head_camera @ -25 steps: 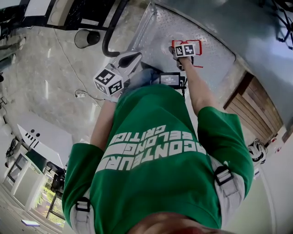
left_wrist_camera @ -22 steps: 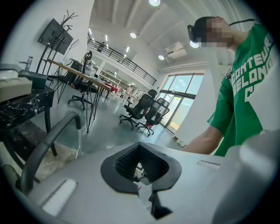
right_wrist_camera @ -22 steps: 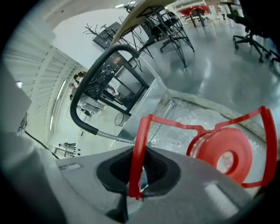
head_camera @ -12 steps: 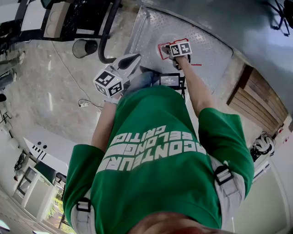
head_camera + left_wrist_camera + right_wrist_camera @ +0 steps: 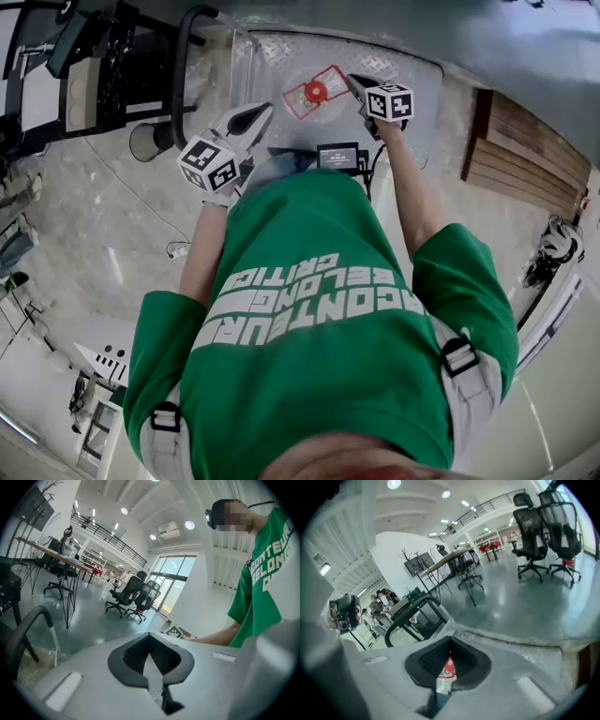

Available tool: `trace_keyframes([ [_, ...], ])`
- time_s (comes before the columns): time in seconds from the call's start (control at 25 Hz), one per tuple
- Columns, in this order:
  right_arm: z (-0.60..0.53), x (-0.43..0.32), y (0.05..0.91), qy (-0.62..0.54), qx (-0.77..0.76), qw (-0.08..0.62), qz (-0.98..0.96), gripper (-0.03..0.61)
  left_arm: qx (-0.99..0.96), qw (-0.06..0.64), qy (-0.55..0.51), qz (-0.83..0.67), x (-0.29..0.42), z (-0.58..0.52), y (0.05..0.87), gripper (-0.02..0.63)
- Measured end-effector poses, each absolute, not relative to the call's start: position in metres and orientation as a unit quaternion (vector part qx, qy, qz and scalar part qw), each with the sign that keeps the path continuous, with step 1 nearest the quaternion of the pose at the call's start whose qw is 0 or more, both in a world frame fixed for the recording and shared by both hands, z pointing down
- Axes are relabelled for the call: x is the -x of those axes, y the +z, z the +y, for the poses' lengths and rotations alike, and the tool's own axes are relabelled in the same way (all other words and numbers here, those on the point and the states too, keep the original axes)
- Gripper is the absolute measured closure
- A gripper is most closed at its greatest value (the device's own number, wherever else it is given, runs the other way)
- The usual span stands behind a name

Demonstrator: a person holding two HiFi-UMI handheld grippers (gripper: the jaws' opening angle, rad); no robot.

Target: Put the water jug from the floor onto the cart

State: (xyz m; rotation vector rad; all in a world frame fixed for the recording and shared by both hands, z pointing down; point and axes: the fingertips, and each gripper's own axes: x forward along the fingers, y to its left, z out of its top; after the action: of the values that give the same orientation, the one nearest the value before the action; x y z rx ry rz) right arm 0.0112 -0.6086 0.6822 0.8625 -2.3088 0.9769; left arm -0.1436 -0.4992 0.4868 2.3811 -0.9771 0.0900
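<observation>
We see the water jug [image 5: 317, 92] on the cart [image 5: 403, 70], on its metal deck at the upper middle of the head view, red cap facing up. The right gripper [image 5: 355, 82] hangs just right of the jug, apart from it as far as we can tell. Its jaws have just been closing and meet with nothing between them. The left gripper [image 5: 267, 109], left of the jug, also has its jaws together and empty. The cart's black handle [image 5: 175, 84] curves at upper left.
</observation>
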Motion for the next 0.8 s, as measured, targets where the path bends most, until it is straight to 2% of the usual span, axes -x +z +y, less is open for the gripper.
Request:
trace_keyframes([
  [0.12,-0.605,-0.047,0.642,0.33,-0.362,0.21,-0.846,0.584,-0.899,0.275,0.033,-0.339,0.13,-0.504,0.484,0.606],
  [0.4,-0.557,-0.107,0.574,0.252,-0.42,0.192,-0.85,0.585,-0.918,0.263,0.025,-0.296,0.094,-0.505,0.475,0.606],
  [0.8,-0.512,-0.106,0.554,0.212,-0.409,0.201,-0.864,0.586,-0.926,0.252,0.013,-0.28,0.069,-0.492,0.468,0.606],
])
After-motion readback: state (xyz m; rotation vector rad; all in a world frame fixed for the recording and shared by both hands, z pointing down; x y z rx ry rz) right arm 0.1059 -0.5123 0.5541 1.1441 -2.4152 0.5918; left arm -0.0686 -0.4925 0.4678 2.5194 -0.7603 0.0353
